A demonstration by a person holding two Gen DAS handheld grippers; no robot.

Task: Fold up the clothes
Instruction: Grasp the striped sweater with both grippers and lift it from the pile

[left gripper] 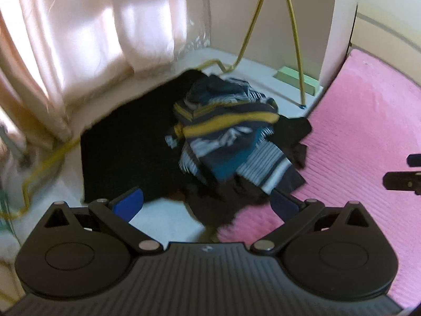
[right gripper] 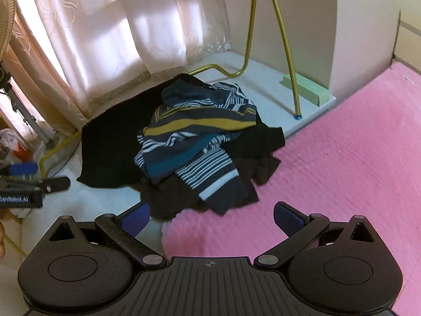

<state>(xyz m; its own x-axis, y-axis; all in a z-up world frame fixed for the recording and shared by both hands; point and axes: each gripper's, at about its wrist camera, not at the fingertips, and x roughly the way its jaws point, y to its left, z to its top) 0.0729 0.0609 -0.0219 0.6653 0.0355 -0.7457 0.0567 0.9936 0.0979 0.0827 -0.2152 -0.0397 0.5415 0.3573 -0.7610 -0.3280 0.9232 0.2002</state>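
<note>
A heap of clothes lies on the floor at the pink mat's edge. On top is a striped garment [left gripper: 231, 142] [right gripper: 194, 142] in navy, white, teal and mustard. Under it lie black garments [left gripper: 126, 147] [right gripper: 110, 142] spread to the left. My left gripper [left gripper: 206, 205] hovers just short of the heap, open, nothing between its blue pads [left gripper: 129, 202]. My right gripper [right gripper: 211, 217] is open too, above the mat's near corner, a little short of the heap. The left gripper [right gripper: 26, 181] shows at the left edge of the right wrist view; the right one [left gripper: 405, 177] shows at the right edge of the left wrist view.
A pink fluffy mat [left gripper: 363, 142] [right gripper: 342, 173] covers the right side. A gold metal rack's legs [left gripper: 294, 42] [right gripper: 284, 52] stand behind the heap. Pale curtains [left gripper: 92, 31] [right gripper: 110, 31] hang at the back left. A green block [right gripper: 307, 89] lies by the wall. A fan stand [right gripper: 23, 110] is at far left.
</note>
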